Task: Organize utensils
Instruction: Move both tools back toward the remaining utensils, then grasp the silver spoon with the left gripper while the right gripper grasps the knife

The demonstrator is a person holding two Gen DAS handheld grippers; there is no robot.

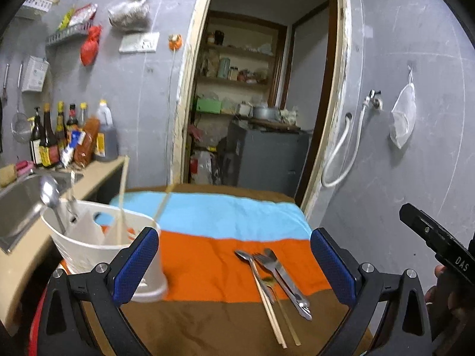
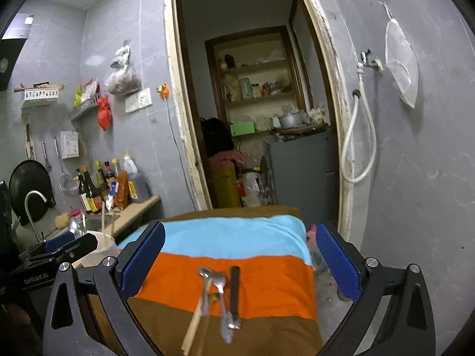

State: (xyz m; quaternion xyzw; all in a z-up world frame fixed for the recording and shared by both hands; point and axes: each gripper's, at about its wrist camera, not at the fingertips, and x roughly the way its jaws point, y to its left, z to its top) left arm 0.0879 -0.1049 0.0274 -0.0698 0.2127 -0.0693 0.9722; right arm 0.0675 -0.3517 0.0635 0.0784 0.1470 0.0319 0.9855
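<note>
Slim steel cutlery (image 1: 276, 270) and wooden chopsticks (image 1: 271, 311) lie on creased striped cloth (image 1: 207, 255).

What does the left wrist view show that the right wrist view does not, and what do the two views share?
Only the left wrist view shows the spoon standing in the white holder, and the steel sink.

Only the right wrist view shows the curved tap and the black wok on the wall.

Both show the striped cloth with the loose utensils, the sauce bottles and the doorway.
</note>
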